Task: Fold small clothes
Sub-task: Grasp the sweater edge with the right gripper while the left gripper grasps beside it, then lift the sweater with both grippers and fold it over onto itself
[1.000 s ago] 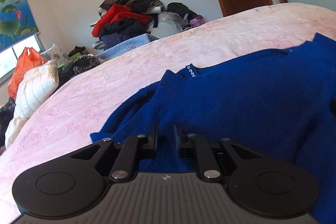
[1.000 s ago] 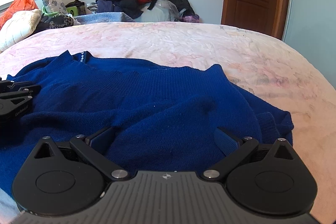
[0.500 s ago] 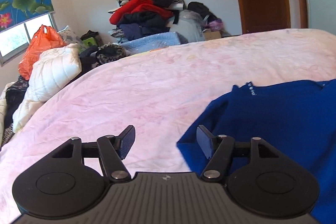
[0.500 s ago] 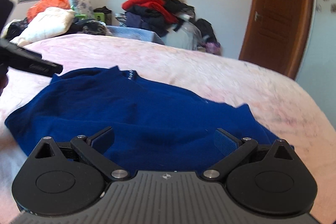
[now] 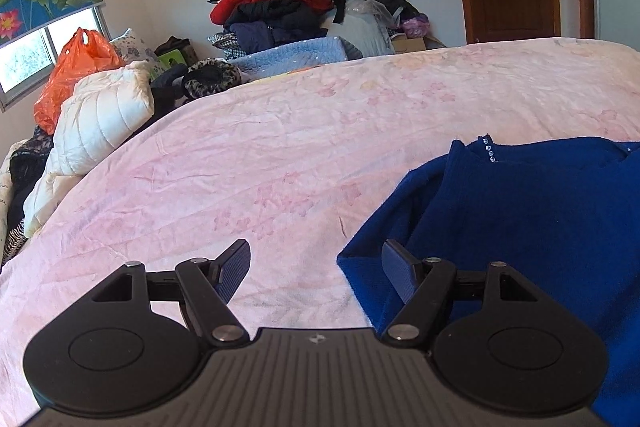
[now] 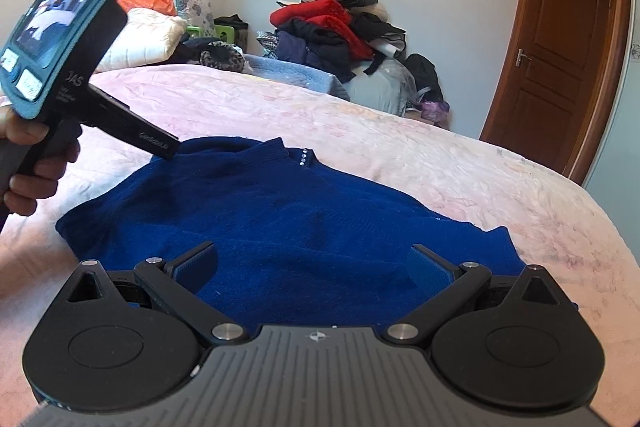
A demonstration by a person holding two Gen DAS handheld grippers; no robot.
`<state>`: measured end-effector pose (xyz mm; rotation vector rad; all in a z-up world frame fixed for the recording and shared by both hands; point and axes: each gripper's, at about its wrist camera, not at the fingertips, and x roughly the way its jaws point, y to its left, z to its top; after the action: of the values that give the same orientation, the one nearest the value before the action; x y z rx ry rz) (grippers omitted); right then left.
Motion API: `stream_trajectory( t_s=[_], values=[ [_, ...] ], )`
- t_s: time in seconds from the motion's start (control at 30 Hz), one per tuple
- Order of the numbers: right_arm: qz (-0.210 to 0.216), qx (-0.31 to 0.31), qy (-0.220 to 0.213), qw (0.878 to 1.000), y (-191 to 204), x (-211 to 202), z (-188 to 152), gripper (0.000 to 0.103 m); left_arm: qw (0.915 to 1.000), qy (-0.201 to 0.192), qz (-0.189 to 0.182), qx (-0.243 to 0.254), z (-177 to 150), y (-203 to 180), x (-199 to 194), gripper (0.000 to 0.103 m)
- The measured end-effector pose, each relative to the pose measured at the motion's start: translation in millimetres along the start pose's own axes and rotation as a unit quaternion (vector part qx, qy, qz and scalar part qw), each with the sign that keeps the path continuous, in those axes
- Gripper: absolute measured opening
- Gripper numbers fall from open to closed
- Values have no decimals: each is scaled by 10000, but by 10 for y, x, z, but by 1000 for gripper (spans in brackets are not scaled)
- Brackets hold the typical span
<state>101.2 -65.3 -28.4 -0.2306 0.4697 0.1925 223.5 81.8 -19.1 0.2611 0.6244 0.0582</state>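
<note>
Left tool (image 5: pixel 316 269): jaws opening, already wide, nothing between them. The pads hang over bare sheet, with the sweater's folded edge just beside the right-hand pad at 3 o'clock. This placement suggests a release with the tool drawn clear so the fold lies undisturbed.

Blue sweater (image 6: pixel 280 223): lies flat on the bed (image 5: pixel 280 155), collar with small studs toward 12 o'clock in the right wrist view. It appears partly folded, one side turned in; further folds probably remain.

Right tool (image 6: pixel 312 265): jaws wide, gripping nothing, held above the sweater's near hem at 6 o'clock, a likely position for the next pinch. The person's hand (image 6: pixel 34 163) at 9 o'clock carries the left tool's handle.

Surface and room: the pink sheet is lightly creased and soft, so cloth may drag. A clothes pile (image 5: pixel 280 11) stands at 12 o'clock, a white quilt (image 5: pixel 96 119) at 10 o'clock, a wooden door (image 6: pixel 560 67) at 2 o'clock.
</note>
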Motion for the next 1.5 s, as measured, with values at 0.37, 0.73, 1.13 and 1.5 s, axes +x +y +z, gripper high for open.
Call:
stream_trajectory(
  t_s=[0.37, 0.73, 1.13, 1.5],
  values=[
    [243, -933, 64, 9953, 517, -22, -59, 102, 9959, 158, -887, 20, 78, 135, 163, 73],
    [235, -2319, 30, 9724, 1286, 39, -249, 101, 9680, 335, -2481, -150, 386, 486, 625, 78],
    [-135, -2724, -397, 9613, 1703, 291, -198, 62, 9495, 1003, -2960, 285, 390, -175, 920, 74],
    [473, -2381, -388, 9693, 1581, 109, -165, 11, 9601, 972, -2621, -111, 519, -222, 714, 11]
  ],
)
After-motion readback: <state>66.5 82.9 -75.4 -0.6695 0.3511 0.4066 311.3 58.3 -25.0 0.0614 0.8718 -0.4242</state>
